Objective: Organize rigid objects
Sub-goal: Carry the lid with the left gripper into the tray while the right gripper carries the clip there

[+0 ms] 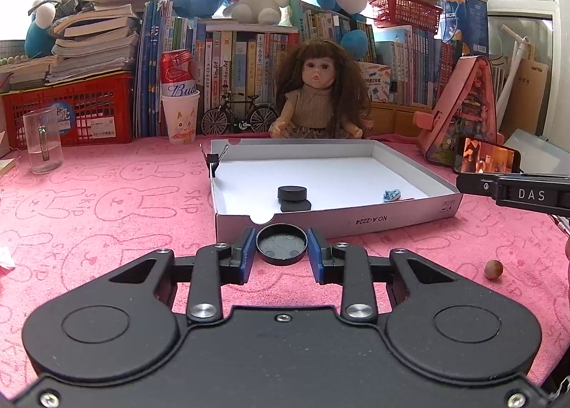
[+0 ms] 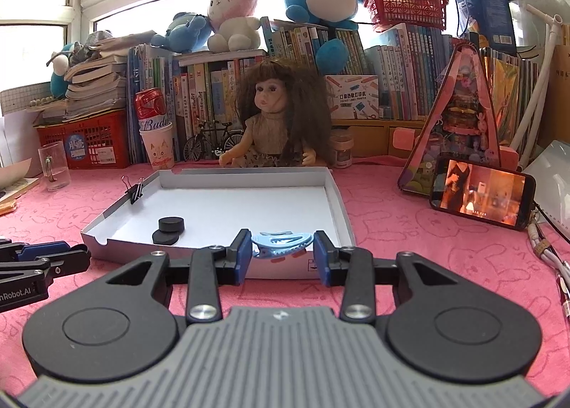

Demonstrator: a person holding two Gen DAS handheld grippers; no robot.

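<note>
A white shallow box (image 1: 331, 221) (image 2: 336, 201) lies on the pink cloth. Two black discs (image 1: 293, 193) (image 2: 171, 224) rest inside it near the front, one leaning on the other. A black binder clip (image 1: 213, 158) (image 2: 134, 190) grips its left wall. My left gripper (image 1: 281, 247) is shut on a black round lid (image 1: 281, 243), hollow side up, just before the box's front wall. My right gripper (image 2: 281, 247) is shut on a light blue hair clip (image 2: 281, 243) at the box's front right edge; in the left wrist view the clip (image 1: 392, 194) sits low inside the box.
A doll (image 1: 320, 91) sits behind the box, with a toy bicycle (image 1: 235, 116), a can in a paper cup (image 1: 178, 102) and books beside it. A glass mug (image 1: 42, 141) stands left. A phone (image 2: 481, 198) leans at the right. A small brown ball (image 1: 493, 269) lies on the cloth.
</note>
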